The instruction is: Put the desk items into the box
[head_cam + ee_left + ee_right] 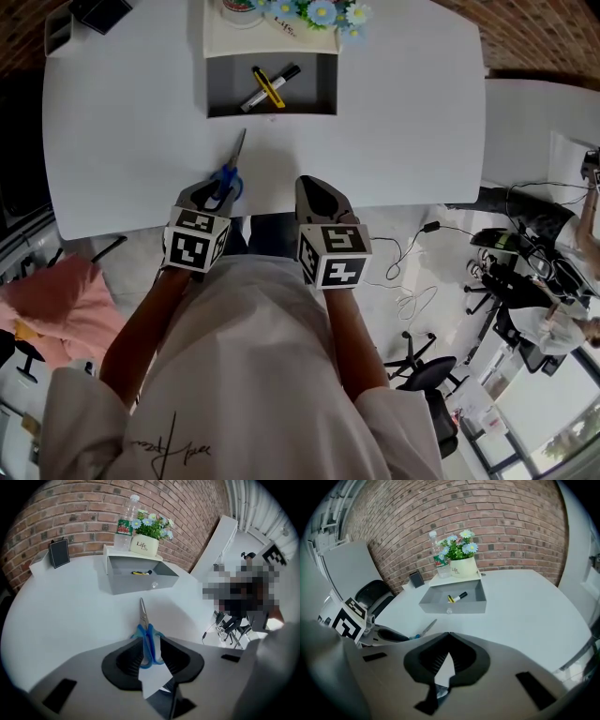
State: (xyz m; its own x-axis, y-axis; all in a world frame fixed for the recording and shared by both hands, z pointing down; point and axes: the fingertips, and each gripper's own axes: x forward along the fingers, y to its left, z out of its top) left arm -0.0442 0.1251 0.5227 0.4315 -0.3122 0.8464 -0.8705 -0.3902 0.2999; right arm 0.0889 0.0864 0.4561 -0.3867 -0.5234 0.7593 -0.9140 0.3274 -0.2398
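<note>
Partly done: two items boxed, scissors in the grip

Two items are seen lying in the grey box [300,112]: a black marker [289,71] and a yellow-and-black tool [272,91], possibly a utility knife, though the detail is too small for certainty. The scissors [146,633] are the one loose item found on the white table [122,141]. They rest near its front edge, blades pointed toward the box and well apart from it. Their blue handles are clamped between the jaws of the left gripper [222,192], so the pick-up is judged to be in hand, with the carry and the release left to do. The right gripper [317,192] is held beside it at the table edge, jaws closed together with nothing between them.

Behind the box, a raised white shelf [220,42] is occupied by a flower pot [144,544] and a water bottle [124,527]; a small dark stand [59,553] is set at the far left. None of these lies on the path. Only bare tabletop is shown between scissors and box, and the box's front wall is the one thing to be cleared.
</note>
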